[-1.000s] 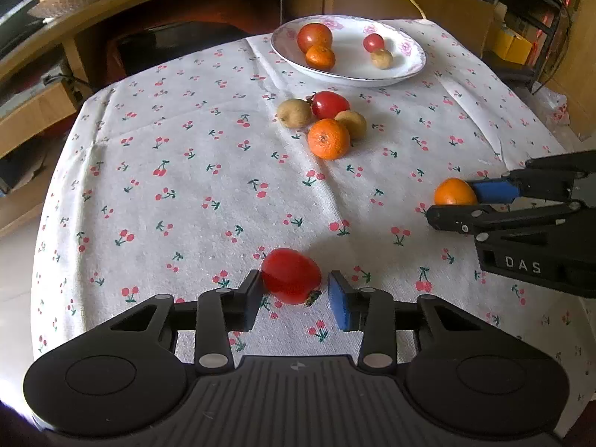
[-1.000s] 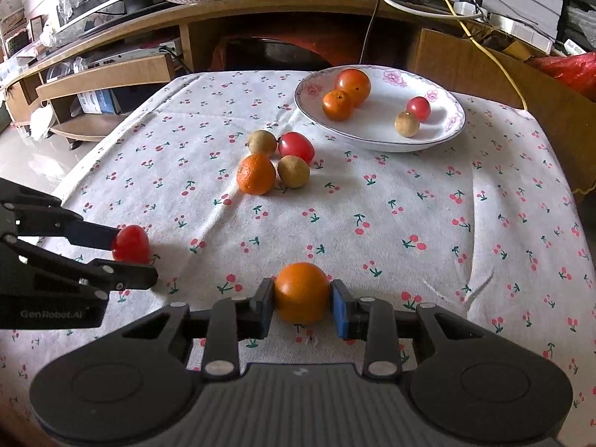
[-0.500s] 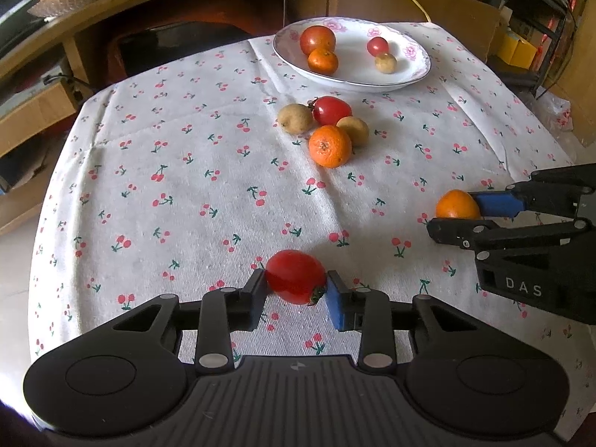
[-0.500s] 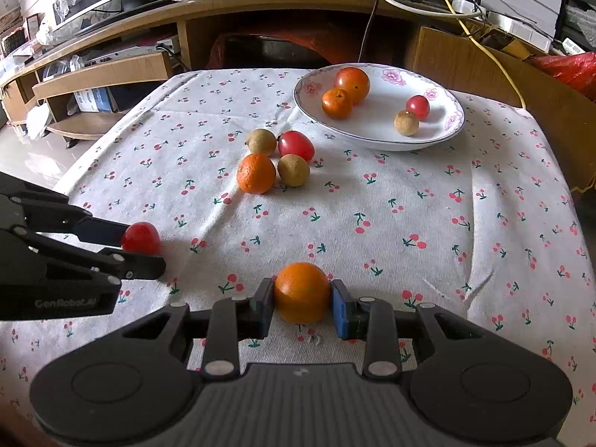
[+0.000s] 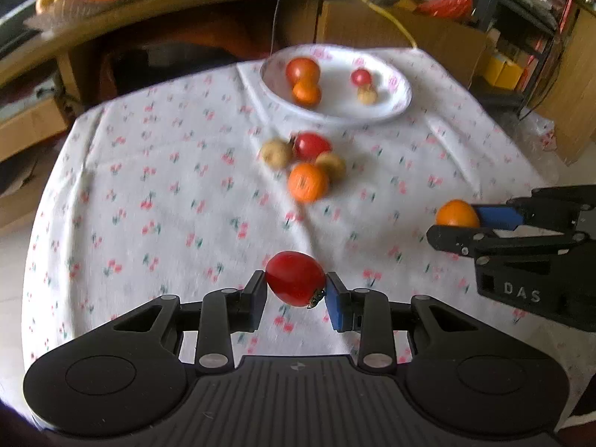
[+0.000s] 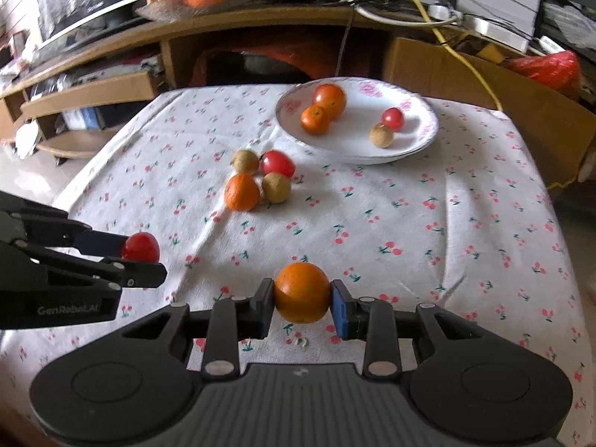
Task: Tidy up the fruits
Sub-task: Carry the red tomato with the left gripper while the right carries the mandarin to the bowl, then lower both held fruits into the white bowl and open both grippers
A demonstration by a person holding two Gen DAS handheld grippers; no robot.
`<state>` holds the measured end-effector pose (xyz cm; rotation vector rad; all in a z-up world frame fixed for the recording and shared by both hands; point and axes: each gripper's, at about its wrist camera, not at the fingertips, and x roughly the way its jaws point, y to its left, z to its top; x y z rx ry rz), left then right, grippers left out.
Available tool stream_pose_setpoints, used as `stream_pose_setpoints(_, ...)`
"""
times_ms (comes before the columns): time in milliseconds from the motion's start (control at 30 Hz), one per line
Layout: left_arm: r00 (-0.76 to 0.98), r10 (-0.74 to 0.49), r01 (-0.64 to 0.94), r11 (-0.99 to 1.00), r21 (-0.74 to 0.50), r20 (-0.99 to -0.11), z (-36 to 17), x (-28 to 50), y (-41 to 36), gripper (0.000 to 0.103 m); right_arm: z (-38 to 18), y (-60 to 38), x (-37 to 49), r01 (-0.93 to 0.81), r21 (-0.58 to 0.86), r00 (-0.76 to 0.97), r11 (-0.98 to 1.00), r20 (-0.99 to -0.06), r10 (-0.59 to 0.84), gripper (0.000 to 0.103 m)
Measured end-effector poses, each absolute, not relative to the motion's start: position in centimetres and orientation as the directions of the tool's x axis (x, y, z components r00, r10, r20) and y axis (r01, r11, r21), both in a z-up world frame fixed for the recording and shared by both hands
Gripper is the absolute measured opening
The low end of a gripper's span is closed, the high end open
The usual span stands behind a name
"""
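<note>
On my left, the left gripper has its jaws closed on a tomato, held above the near part of the cloth. The tomato is slightly oval, its long axis lying roughly across the jaws and tilted down to the right, with the dark stem end low against the blue pad.

In the middle of the cloth sits a loose cluster: two tan fruits, a tomato and an orange, touching or nearly so. Beyond it the plate already holds four fruits.

On my right, the right gripper has its jaws clamped on an orange, also held over the near cloth. It is near-round, so I can't read any axis or stem direction.

I judge we are mid-carry, both fruits lifted and bound for the plate. Next I'd take both forward over the cluster, high enough not to knock it, and release onto bare plate.
</note>
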<state>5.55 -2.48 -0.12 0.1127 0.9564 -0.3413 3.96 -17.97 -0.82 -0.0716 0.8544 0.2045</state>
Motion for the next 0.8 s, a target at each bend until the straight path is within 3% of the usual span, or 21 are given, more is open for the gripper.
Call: stream_pose_setpoints(800,0.576,-0.287,0.349,0.933,-0.088,-0.765,2.1,15.5,-7.3,0.042,2.3,-20.9,13.6,-0.151,0.027,0.696,0.988,-0.707,0.126,0.049)
